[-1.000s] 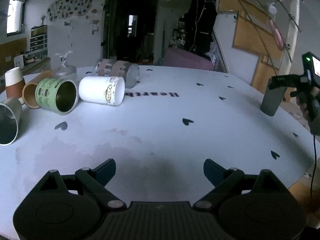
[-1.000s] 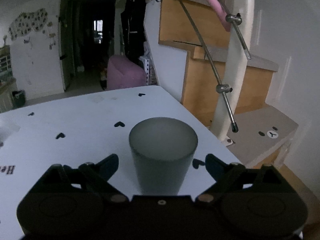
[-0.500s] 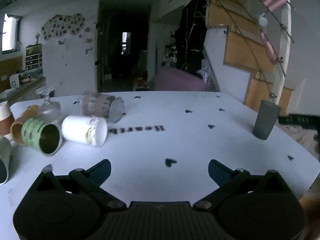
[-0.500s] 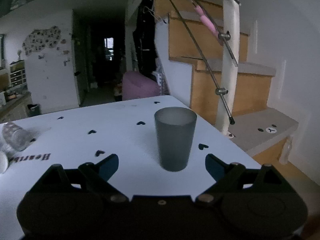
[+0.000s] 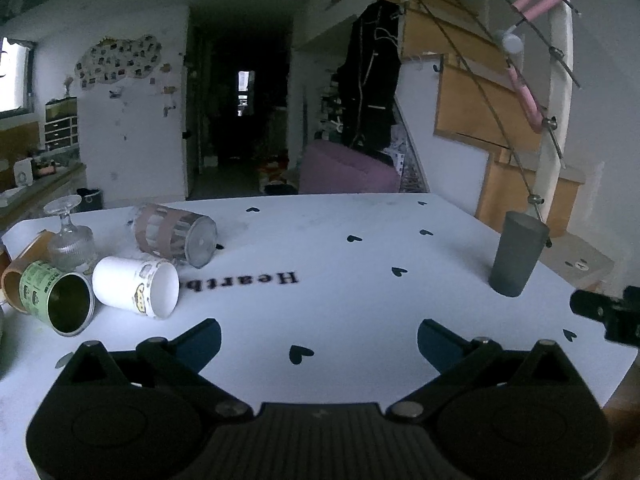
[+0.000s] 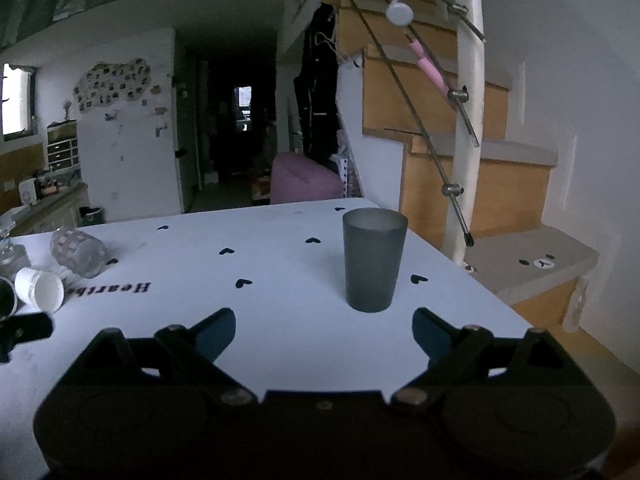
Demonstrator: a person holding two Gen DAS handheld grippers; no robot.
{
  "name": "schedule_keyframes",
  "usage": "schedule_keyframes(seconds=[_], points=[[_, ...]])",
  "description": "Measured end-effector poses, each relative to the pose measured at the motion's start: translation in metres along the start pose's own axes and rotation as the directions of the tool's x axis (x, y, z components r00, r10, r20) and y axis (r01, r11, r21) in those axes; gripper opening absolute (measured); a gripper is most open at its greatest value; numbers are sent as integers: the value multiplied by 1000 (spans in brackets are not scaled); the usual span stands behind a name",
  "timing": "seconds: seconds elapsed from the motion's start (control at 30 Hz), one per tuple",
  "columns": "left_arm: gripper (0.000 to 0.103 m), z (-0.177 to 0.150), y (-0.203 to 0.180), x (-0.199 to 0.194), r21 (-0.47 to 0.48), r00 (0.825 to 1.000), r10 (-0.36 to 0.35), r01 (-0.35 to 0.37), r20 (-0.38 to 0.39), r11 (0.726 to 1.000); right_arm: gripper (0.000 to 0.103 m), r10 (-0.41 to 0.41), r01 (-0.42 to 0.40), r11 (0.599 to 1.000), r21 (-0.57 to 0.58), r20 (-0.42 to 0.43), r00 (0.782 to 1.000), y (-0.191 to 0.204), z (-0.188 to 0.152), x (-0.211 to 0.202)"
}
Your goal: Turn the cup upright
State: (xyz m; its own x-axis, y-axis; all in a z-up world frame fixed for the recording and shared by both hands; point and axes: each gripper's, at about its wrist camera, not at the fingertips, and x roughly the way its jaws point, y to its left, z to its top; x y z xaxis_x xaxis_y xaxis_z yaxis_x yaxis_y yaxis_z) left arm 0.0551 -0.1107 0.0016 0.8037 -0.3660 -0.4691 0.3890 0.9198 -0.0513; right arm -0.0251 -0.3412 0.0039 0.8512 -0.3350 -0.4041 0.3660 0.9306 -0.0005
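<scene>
Both tongs hang spread and empty: right tongs (image 6: pixel 323 330) face an upright gray cup (image 6: pixel 374 260) by the tabletop (image 6: pixel 280 264) right edge. I judge my left tongs (image 5: pixel 319 338) nearer the white cup (image 5: pixel 136 286) lying sideways, mouth toward me, near the left edge.

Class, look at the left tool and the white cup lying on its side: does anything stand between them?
Nothing visible does. The left tool is open over bare table, and the white cup lies ahead to its left, with the green tin beyond it, not in the path.
</scene>
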Motion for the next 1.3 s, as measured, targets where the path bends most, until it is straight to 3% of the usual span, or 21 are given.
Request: schedule_keyframes(seconds=[0.23, 1.3], points=[[103, 1, -1, -3, -7, 1000, 12, -12, 7, 1000, 103, 7, -7, 1000, -24, 7, 1000, 9, -6, -12], [103, -2, -8, -8, 47, 999, 35, -34, -3, 998, 103, -9, 9, 1000, -11, 6, 1000, 6, -4, -20]])
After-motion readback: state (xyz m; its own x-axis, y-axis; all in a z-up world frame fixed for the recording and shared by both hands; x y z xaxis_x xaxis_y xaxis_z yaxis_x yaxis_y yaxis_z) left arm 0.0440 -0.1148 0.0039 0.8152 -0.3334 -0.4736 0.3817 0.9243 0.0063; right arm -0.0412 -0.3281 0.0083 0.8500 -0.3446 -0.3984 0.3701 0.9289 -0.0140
